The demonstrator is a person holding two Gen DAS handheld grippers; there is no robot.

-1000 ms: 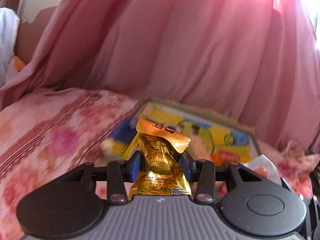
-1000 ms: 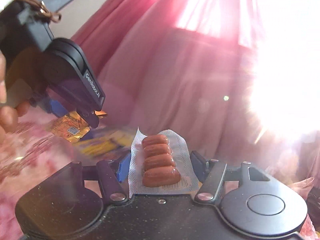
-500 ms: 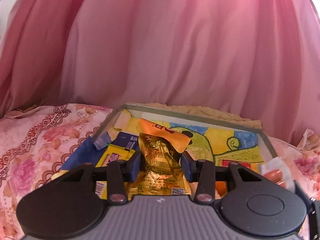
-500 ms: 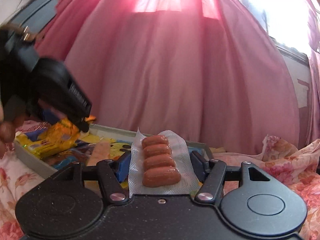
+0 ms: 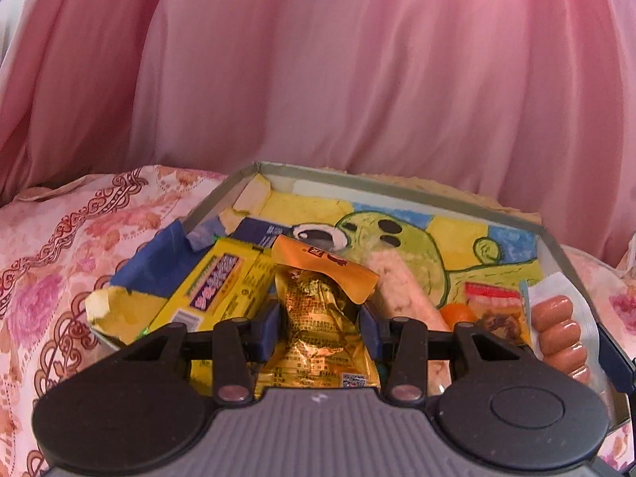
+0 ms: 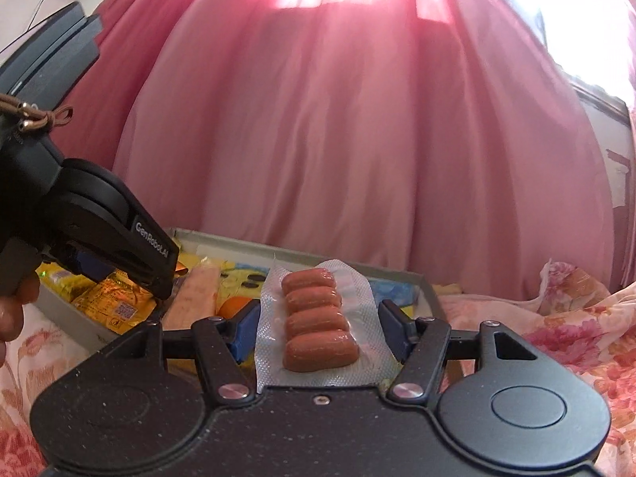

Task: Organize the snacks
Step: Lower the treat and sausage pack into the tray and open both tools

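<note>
One shallow grey box [image 5: 397, 187] holds the snacks. Two tools: the left tool [image 5: 321, 326] and the right tool [image 6: 314, 328]. One gold foil packet [image 5: 318, 330], one sausage pack [image 6: 318, 318] with four sausages, one yellow carton [image 5: 222, 282], one pale wrapped roll [image 5: 401, 282], one small red-topped packet [image 5: 497, 306].

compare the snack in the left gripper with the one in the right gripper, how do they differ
The gold foil packet is opaque, crinkled and printed, with an orange top flap; the sausage pack is clear plastic showing four brown sausages in a row. The packet bulges and stands up between the left gripper's jaws; the sausage pack lies flat between the right gripper's jaws. Both are held over the tray.
</note>
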